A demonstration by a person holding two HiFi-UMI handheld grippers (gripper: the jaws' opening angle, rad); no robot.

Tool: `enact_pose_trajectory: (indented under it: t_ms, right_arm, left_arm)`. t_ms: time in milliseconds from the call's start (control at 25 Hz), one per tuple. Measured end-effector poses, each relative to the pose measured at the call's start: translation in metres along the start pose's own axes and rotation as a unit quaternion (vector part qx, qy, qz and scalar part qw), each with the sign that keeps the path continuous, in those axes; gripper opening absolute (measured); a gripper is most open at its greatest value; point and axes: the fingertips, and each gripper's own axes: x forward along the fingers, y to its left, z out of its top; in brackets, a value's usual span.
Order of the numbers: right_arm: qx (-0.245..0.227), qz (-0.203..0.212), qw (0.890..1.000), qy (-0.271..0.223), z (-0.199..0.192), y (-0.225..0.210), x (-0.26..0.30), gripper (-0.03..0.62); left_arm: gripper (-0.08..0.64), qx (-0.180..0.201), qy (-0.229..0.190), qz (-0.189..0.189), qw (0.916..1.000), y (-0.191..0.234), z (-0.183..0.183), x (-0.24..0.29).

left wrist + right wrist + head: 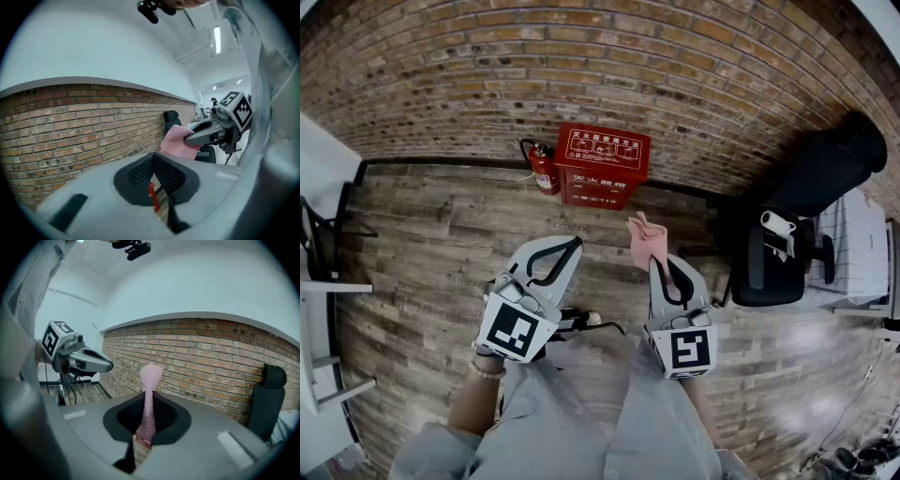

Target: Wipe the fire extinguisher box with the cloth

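Note:
The red fire extinguisher box point(601, 166) stands on the wooden floor against the brick wall, with a small red extinguisher point(546, 169) at its left. My right gripper point(656, 262) is shut on a pink cloth point(643, 240), which sticks up past the jaws point(149, 390) a little short of the box. My left gripper point(575, 246) is shut with nothing in it, held level with the right one. In the left gripper view a red sliver of the box point(152, 196) shows through the slit between the jaws. The cloth point(175, 140) and the right gripper point(188, 138) appear there on the right.
A black office chair point(780, 251) stands to the right by a white cabinet point(853, 246). White furniture point(317, 291) lines the left edge. The brick wall point(609, 66) runs behind the box. Open wooden floor point(441, 234) lies between me and the box.

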Motion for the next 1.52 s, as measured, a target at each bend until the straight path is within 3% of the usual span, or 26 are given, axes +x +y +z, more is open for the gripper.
enact_pose_trajectory:
  t_ms: [840, 1280, 1520]
  right_arm:
    - [0.016, 0.005, 1.0, 0.004, -0.005, 0.002, -0.002, 0.028]
    - [0.015, 0.023, 1.0, 0.005, -0.018, -0.009, -0.024, 0.028]
    - [0.007, 0.02, 1.0, 0.001, -0.027, -0.024, -0.04, 0.028]
  left_arm:
    - [-0.005, -0.004, -0.002, 0.006, 1.0, -0.001, -0.001, -0.003]
    - [-0.005, -0.038, -0.008, 0.043, 0.9983, -0.017, 0.008, -0.006]
    - [-0.005, -0.025, -0.001, 0.055, 0.9982, -0.026, 0.009, -0.01]
